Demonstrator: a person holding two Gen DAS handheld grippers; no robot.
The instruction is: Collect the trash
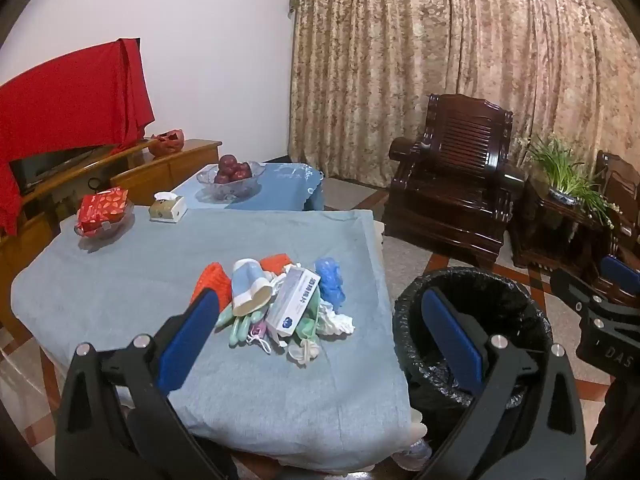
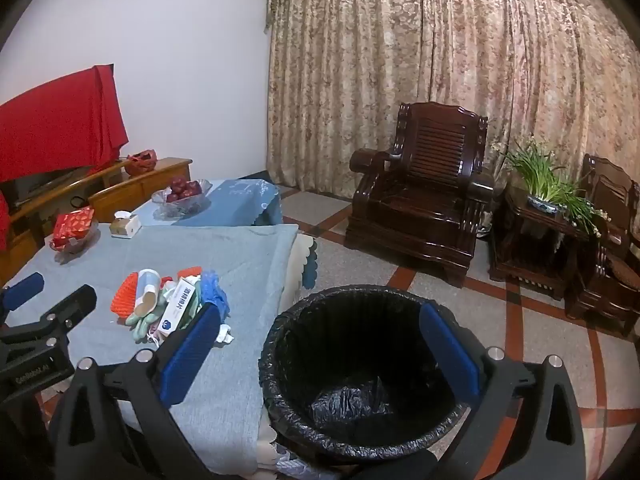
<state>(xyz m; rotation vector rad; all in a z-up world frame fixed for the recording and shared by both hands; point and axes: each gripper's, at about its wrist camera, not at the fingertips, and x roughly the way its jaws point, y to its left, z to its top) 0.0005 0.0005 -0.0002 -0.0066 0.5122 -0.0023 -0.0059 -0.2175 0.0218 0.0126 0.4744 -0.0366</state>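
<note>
Both grippers spread wide, holding nothing: left gripper above the table, right gripper over the bin. Trash pile lies near table's right edge; bin stands on floor just beside that edge.

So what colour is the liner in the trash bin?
Black; the liner shows best in the right wrist view.

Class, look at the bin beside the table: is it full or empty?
Empty, as far as the pictures show. The right wrist view looks into the bin and shows only the crumpled black liner at its bottom; no trash lies in it.
</note>
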